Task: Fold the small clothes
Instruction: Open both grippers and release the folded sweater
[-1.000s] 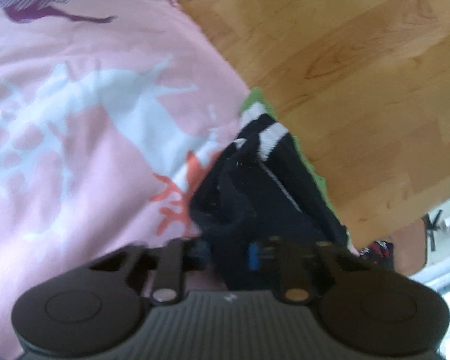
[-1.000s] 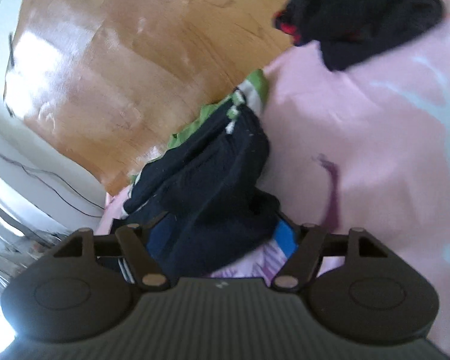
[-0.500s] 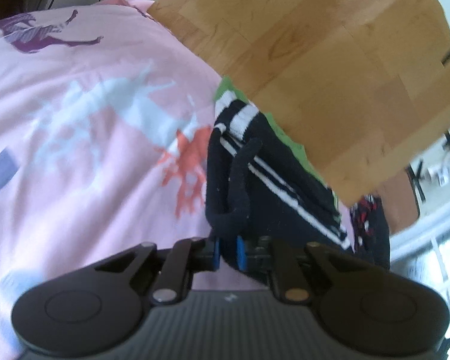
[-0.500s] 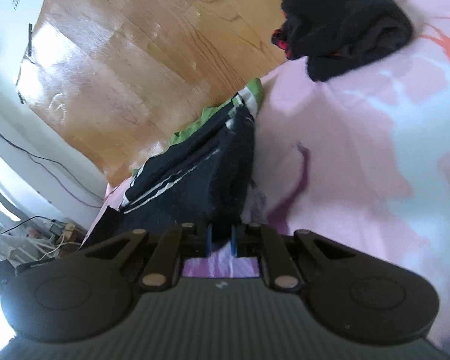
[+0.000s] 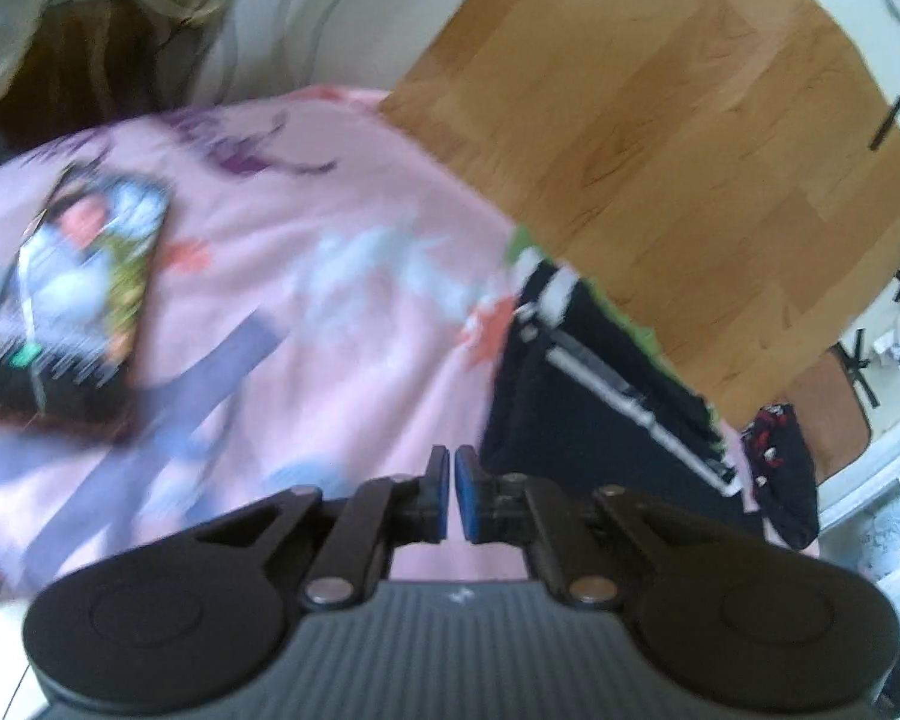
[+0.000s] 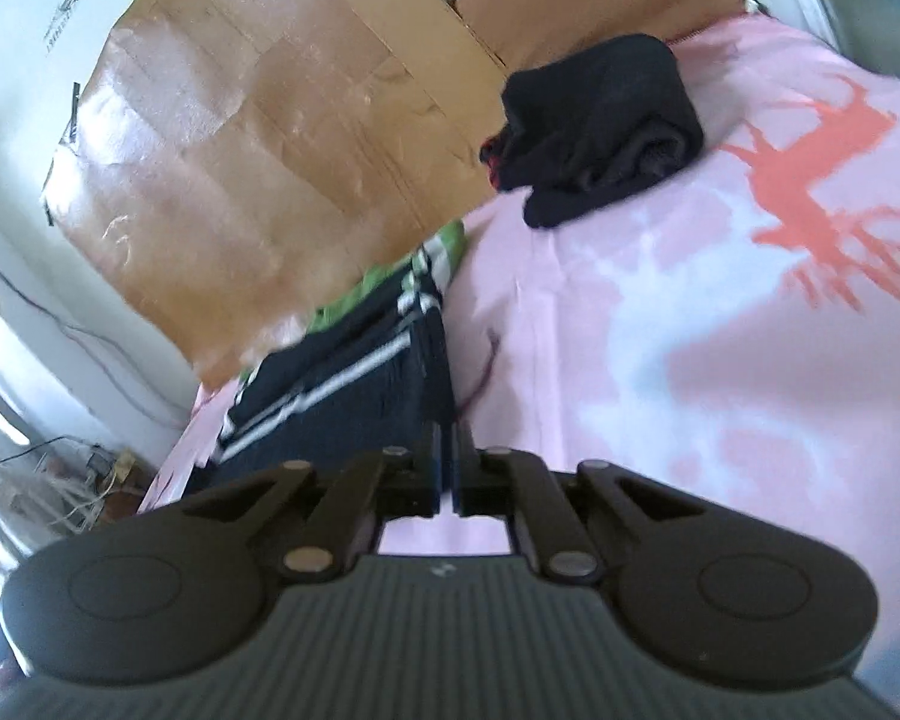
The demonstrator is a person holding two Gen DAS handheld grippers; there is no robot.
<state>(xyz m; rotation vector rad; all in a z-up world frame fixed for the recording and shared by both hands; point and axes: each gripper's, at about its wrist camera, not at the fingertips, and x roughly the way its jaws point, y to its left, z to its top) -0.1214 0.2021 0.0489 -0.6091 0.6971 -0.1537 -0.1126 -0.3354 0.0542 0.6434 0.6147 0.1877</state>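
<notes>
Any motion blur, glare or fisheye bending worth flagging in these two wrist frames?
Left wrist view: strong motion smear, worst on the colourful packet and the pink blanket; the left gripper stays sharp. Right wrist view: much crisper, though the striped black garment is softly smeared, and glare washes over the taped cardboard. Both views bend at the edges.

Both grippers have let go of the folded black garment and pulled back

The left gripper (image 5: 452,492), which pinched a fold of the black striped garment (image 5: 594,396) half a second ago, now has its pads together on nothing, and the garment lies flat beside it. The right gripper (image 6: 448,462) has likewise released the cloth, and its view now takes in more of the pink blanket (image 6: 720,360).
</notes>
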